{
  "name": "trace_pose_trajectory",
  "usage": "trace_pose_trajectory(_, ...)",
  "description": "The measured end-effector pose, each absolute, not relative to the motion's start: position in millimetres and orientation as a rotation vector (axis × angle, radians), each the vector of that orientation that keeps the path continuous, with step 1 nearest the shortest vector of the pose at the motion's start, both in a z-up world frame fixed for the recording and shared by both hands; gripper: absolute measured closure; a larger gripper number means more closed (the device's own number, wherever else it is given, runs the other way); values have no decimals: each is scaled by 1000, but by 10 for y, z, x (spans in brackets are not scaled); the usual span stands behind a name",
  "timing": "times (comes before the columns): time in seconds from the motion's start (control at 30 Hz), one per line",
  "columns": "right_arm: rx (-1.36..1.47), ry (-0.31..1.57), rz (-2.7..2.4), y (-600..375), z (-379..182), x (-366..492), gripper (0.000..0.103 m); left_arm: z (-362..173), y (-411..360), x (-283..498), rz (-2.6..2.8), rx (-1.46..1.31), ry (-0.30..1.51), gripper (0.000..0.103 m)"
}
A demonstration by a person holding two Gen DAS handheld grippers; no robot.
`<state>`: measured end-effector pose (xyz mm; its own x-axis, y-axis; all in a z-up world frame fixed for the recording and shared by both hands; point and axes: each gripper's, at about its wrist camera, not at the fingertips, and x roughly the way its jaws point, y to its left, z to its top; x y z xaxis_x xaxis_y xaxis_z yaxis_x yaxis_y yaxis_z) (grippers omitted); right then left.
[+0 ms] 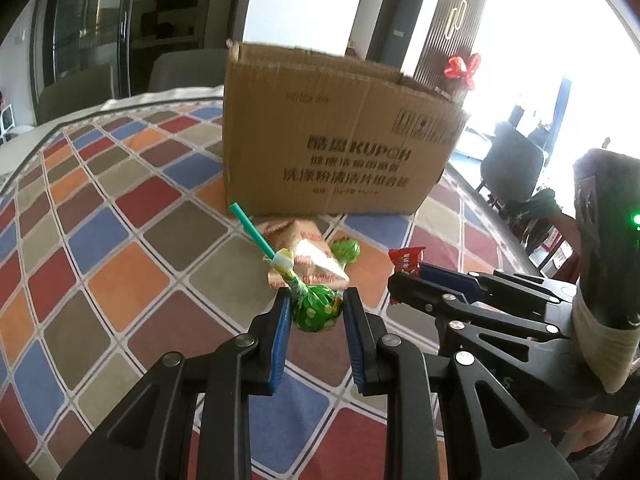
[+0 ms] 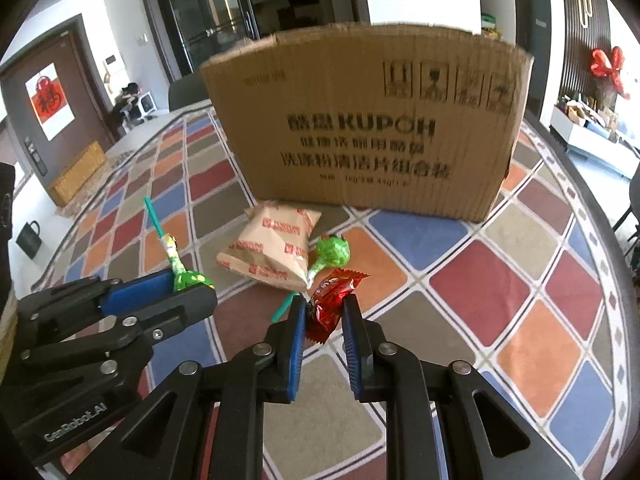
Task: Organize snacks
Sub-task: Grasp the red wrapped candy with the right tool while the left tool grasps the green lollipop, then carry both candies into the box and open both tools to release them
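My left gripper [image 1: 314, 300] is shut on a green-wrapped lollipop [image 1: 316, 307] with a teal stick; it also shows in the right wrist view [image 2: 191, 279]. My right gripper [image 2: 323, 305] is shut on a red candy packet [image 2: 330, 300], whose top shows in the left wrist view [image 1: 407, 260]. A beige snack bag [image 2: 272, 246] and a second green lollipop [image 2: 331, 253] lie on the tablecloth in front of a tall cardboard box [image 2: 368, 128]. The box [image 1: 332, 140] stands just beyond the snacks.
The table wears a checked cloth [image 2: 480, 280] of red, blue, orange and brown squares. Chairs [image 1: 508, 164] stand past the table's right edge. Doors and a cabinet fill the background.
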<state>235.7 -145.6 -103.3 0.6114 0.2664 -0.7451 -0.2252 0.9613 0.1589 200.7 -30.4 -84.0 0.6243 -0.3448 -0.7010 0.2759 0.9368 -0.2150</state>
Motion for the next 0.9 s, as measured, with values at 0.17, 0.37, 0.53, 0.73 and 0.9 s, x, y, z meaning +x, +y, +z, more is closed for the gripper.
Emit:
trace_pose_trajectory(0.17, 64, 810, 279, -1509, -799, 2297, 83, -631, -266, 2003, -352, -91, 770, 77)
trace_pose_trajectory(0.37, 67, 737, 275, -1525, -512, 2288, 83, -376, -236, 2057, -350, -79, 705, 77)
trace_pose_trajectory(0.53, 67, 684, 272, -1519, -288, 2317, 83, -171, -230, 2123, -349, -70, 656, 77)
trace_pose_trajectory(0.73, 63, 617, 262, -1545, -1, 2388, 83, 104, -237, 2252, -355, -59, 597, 77)
trace_pose_trajectory(0.9, 61, 572, 252, -1564, 225, 2458, 83, 309, -249, 2368, -364, -44, 570, 77)
